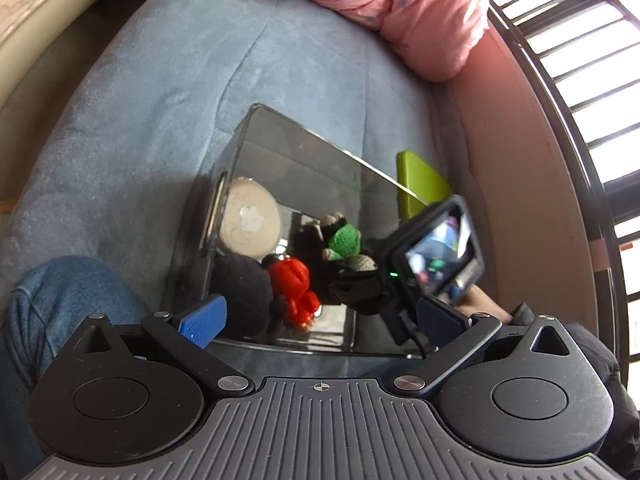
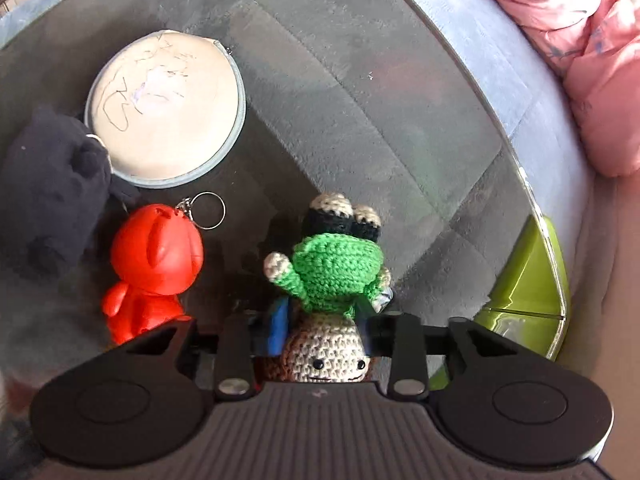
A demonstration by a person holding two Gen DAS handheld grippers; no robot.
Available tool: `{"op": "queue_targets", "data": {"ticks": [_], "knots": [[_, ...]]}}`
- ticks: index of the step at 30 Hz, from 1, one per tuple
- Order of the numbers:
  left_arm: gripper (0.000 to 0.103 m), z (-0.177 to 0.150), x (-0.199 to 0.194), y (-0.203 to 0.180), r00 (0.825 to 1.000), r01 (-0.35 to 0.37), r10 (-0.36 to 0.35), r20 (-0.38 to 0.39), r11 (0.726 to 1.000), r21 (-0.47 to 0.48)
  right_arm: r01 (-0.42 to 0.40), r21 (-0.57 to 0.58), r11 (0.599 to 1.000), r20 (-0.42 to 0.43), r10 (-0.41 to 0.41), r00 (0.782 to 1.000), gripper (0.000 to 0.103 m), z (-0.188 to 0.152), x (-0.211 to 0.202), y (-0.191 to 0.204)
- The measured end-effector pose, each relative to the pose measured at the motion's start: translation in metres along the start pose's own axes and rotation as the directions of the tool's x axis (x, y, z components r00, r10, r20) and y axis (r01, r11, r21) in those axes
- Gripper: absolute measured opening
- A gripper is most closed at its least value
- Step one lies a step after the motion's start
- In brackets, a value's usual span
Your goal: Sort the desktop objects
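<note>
Right wrist view: my right gripper [image 2: 320, 312] points steeply down onto the glass surface [image 2: 360, 92], its fingers [image 2: 278, 322] set on either side of the crocheted doll [image 2: 334, 276], green-bodied and lying head toward the camera. The fingers flank the doll's middle closely, but I cannot tell whether they are actually pressing the yarn. The red figurine keychain [image 2: 154, 264] lies just beside the doll on the left; the round beige pouch [image 2: 168, 108] and a dark plush toy [image 2: 48, 184] lie farther left.

Left wrist view: my left gripper [image 1: 316, 320] hangs released and empty at the near edge of the glass surface, above the blue blanket [image 1: 160, 100].

Risks, as I judge them: the soft yarn may compress and slip from a partial hold; a lift could let the doll swing into the keychain; a finger tip could scrape the glass; the green tray [image 2: 528, 280] sits partly under the glass edge, so a drop there could miss.
</note>
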State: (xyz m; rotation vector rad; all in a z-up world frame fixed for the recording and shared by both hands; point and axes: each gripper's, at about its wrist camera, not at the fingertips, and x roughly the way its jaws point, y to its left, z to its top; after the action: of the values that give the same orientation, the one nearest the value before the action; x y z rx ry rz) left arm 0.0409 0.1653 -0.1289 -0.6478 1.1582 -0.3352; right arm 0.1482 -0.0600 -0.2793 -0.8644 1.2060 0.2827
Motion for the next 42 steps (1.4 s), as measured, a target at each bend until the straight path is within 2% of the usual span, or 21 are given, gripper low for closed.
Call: {"op": "queue_targets", "data": {"ticks": [2,4,6,9,11,13,15,18,20,21,23,24,25,27,29,32,36,38,40,41,42], "knots": [[0.103,0.002,-0.002,0.003,1.000,-0.004,0.004,0.008,1.000,-0.018,-0.007,0.055,0.998,0.062,0.004,0.998,0.061,-0.001,-0.011,-0.006],[0.103,0.004,-0.004,0.001,1.000,-0.009,0.009,0.017,1.000,-0.027,-0.073,0.165,0.984,0.153,0.047,0.987,0.061,-0.016,-0.034,-0.026],[0.103,0.006,0.000,-0.006,1.000,-0.014,0.015,0.009,1.000,-0.025,-0.182,0.311,0.933,0.267,0.098,0.959,0.061,-0.043,-0.061,-0.054],[0.103,0.005,0.018,-0.030,0.998,-0.026,0.027,-0.056,1.000,0.016,-0.385,0.509,0.770,0.450,0.143,0.882,0.064,-0.096,-0.092,-0.099],[0.103,0.007,0.037,-0.056,0.993,-0.038,0.047,-0.110,0.996,0.081,-0.508,0.608,0.610,0.554,0.133,0.822,0.066,-0.138,-0.099,-0.122],[0.103,0.010,0.063,-0.085,0.980,-0.061,0.091,-0.178,0.984,0.170,-0.602,0.675,0.427,0.631,0.088,0.770,0.070,-0.182,-0.097,-0.137],[0.103,0.014,0.094,-0.111,0.955,-0.087,0.153,-0.253,0.963,0.255,-0.664,0.692,0.283,0.685,0.033,0.728,0.070,-0.218,-0.083,-0.141],[0.103,0.016,0.148,-0.139,0.896,-0.118,0.261,-0.359,0.919,0.376,-0.718,0.685,0.124,0.727,-0.047,0.685,0.071,-0.257,-0.062,-0.141],[0.103,0.016,0.181,-0.143,0.845,-0.183,0.364,-0.390,0.884,0.430,-0.735,0.677,0.040,0.734,-0.101,0.671,0.071,-0.275,-0.048,-0.145],[0.103,0.016,0.193,-0.141,0.827,-0.219,0.407,-0.388,0.868,0.445,-0.739,0.674,0.012,0.734,-0.129,0.667,0.072,-0.282,-0.041,-0.145],[0.103,0.016,0.214,-0.136,0.797,-0.274,0.470,-0.378,0.840,0.468,-0.748,0.661,-0.055,0.733,-0.167,0.659,0.074,-0.292,-0.024,-0.143],[0.103,0.016,0.223,-0.133,0.787,-0.287,0.483,-0.384,0.837,0.466,-0.767,0.635,-0.092,0.748,-0.177,0.640,0.074,-0.297,-0.016,-0.143],[0.103,0.016,0.230,-0.129,0.781,-0.289,0.481,-0.399,0.844,0.453,-0.779,0.617,-0.110,0.758,-0.183,0.626,0.074,-0.300,-0.011,-0.143],[0.103,0.014,0.242,-0.120,0.774,-0.290,0.463,-0.432,0.866,0.408,-0.787,0.606,-0.120,0.762,-0.195,0.617,0.083,-0.304,-0.001,-0.144],[0.103,0.011,0.253,-0.110,0.765,-0.310,0.455,-0.456,0.880,0.359,-0.796,0.589,-0.139,0.772,-0.195,0.605,0.083,-0.306,0.009,-0.144],[0.103,0.008,0.264,-0.097,0.753,-0.360,0.466,-0.464,0.883,0.302,-0.804,0.568,-0.178,0.784,-0.181,0.594,0.083,-0.308,0.021,-0.145],[0.103,0.005,0.274,-0.082,0.740,-0.417,0.497,-0.454,0.868,0.270,-0.804,0.571,-0.166,0.784,-0.179,0.594,0.084,-0.309,0.019,-0.143],[0.102,0.005,0.274,-0.075,0.751,-0.419,0.488,-0.445,0.873,0.251,-0.802,0.575,-0.161,0.783,-0.176,0.596,0.085,-0.310,0.015,-0.142],[0.084,0.005,0.270,-0.067,0.764,-0.409,0.462,-0.451,0.887,0.215,-0.800,0.578,-0.157,0.782,-0.173,0.599,0.085,-0.309,0.014,-0.141],[0.052,0.005,0.268,-0.063,0.764,-0.409,0.454,-0.458,0.890,0.201,-0.798,0.582,-0.154,0.780,-0.169,0.602,0.086,-0.308,0.014,-0.141],[0.052,0.005,0.266,-0.059,0.765,-0.400,0.436,-0.473,0.898,0.181,-0.796,0.586,-0.151,0.779,-0.166,0.605,0.086,-0.308,0.014,-0.140]]}}
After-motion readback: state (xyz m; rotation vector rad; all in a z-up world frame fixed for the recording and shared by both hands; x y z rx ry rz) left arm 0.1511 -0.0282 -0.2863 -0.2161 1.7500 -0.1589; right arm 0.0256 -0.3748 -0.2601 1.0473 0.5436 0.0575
